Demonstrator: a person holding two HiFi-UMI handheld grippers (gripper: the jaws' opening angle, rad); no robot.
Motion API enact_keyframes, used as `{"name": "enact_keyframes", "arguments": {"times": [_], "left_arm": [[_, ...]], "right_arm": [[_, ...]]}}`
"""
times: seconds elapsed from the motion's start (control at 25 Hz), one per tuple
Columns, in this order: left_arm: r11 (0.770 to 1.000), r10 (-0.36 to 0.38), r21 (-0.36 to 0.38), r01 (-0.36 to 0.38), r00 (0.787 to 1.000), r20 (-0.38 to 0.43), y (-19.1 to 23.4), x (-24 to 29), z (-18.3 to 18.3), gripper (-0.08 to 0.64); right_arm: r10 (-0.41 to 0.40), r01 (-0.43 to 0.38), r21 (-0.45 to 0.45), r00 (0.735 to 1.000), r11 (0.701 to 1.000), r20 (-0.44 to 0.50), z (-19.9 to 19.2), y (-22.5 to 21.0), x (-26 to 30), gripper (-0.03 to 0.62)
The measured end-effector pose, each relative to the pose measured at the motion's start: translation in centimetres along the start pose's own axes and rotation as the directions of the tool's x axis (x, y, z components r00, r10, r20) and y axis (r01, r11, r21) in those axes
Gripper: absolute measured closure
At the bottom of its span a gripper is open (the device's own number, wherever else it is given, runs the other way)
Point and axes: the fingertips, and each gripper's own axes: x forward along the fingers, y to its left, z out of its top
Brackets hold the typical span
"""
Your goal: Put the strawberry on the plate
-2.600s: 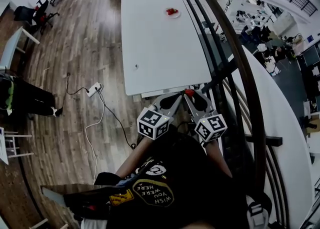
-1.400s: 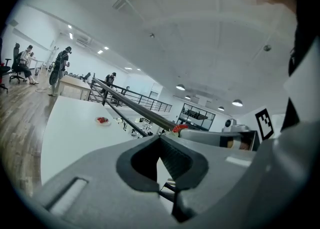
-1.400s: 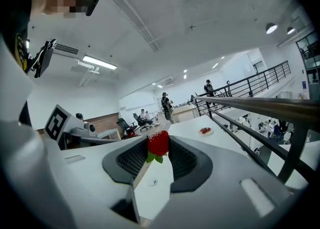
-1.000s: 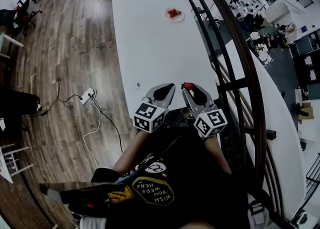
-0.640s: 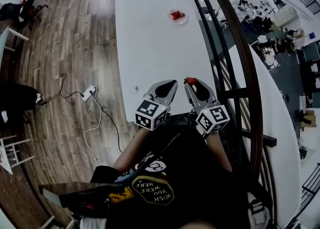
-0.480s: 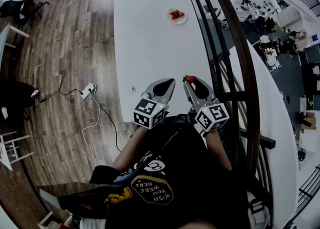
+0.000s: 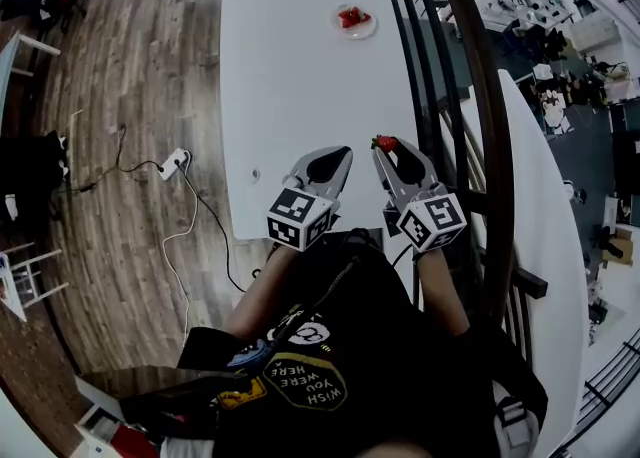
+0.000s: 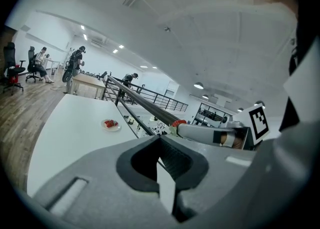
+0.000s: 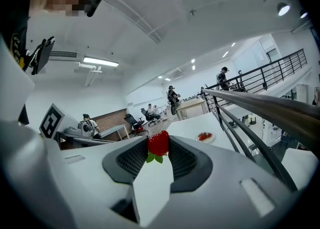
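White table (image 7: 300,86) runs long and bare away from you, with wood floor (image 7: 130,96) on your left and a dark railing (image 7: 470,96) on your right. You have the strawberry (image 7: 385,143) pinched at the very tip of your right tool (image 7: 388,148), red body up and green leaves down. In the right gripper view the strawberry (image 9: 158,143) sits squarely between the two ribbed pads, which press on it from both sides, so the right tool (image 9: 158,147) is clamped on it. You are holding it above the near end of the table, close to the edge by the railing.

Just beside it, your left tool (image 7: 335,158) points the same way over the table, near but not touching the right one. In the left gripper view the left tool (image 8: 161,139) has its jaws pressed together at the tip with nothing between them.

The plate (image 7: 357,28) lies at the far end of the table, well apart from both tools, and some red fruit (image 7: 348,17) lies on it. On the floor to your left lies a power strip (image 7: 175,163) with its cable.
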Motion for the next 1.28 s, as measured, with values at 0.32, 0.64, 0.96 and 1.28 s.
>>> {"name": "enact_keyframes", "arguments": {"times": [0.32, 0.64, 0.96, 1.28], "left_arm": [[0.999, -0.038, 0.011, 0.038, 0.999, 0.0, 2.1, 3.8, 1.4, 0.557], [0.999, -0.048, -0.017, 0.048, 0.999, -0.005, 4.4, 6.1, 2.3, 0.557], [0.999, -0.021, -0.039, 0.02, 0.999, -0.031, 8.1, 7.9, 1.8, 0.557], [0.999, -0.021, -0.045, 0.019, 0.998, -0.053, 11.2, 10.3, 1.8, 0.557]], "right_arm": [[-0.039, 0.039, -0.007, 0.999, 0.999, -0.006, 0.0, -2.5, 2.7, 0.462], [-0.054, 0.053, -0.023, 0.998, 0.998, -0.025, 0.4, -4.1, 5.5, 0.462], [-0.048, 0.046, -0.032, 0.997, 0.998, -0.057, 0.2, -5.9, 9.0, 0.462], [-0.049, 0.045, -0.042, 0.994, 0.998, -0.097, -0.5, -8.0, 13.0, 0.462]]}}
